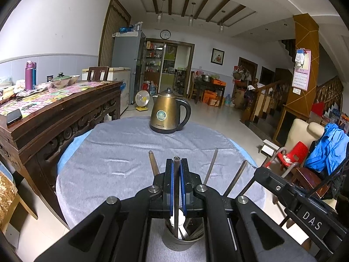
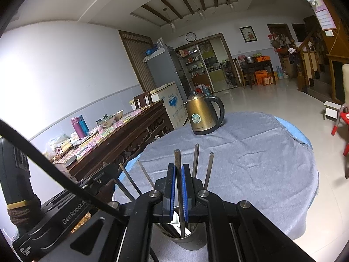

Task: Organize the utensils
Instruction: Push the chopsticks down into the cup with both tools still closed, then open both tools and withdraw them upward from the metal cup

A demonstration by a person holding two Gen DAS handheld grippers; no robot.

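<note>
A grey metal utensil cup (image 1: 182, 243) stands on the near part of the round table, below my left gripper (image 1: 176, 168). That gripper is shut on a dark chopstick (image 1: 176, 160) whose lower end reaches into the cup. Other chopsticks (image 1: 210, 167) lean out of the cup to either side. In the right wrist view the same cup (image 2: 189, 238) sits under my right gripper (image 2: 178, 172), which is shut on another dark chopstick (image 2: 177, 159) standing in the cup. More chopsticks (image 2: 196, 159) fan out beside it. A white spoon (image 1: 177, 220) also rests in the cup.
A bronze electric kettle (image 1: 169, 114) stands at the far side of the table, which wears a grey-blue cloth (image 1: 122, 152). A carved wooden sideboard (image 1: 59, 118) with bottles and bowls runs along the left. Chairs with a blue jacket (image 1: 327, 150) stand at the right.
</note>
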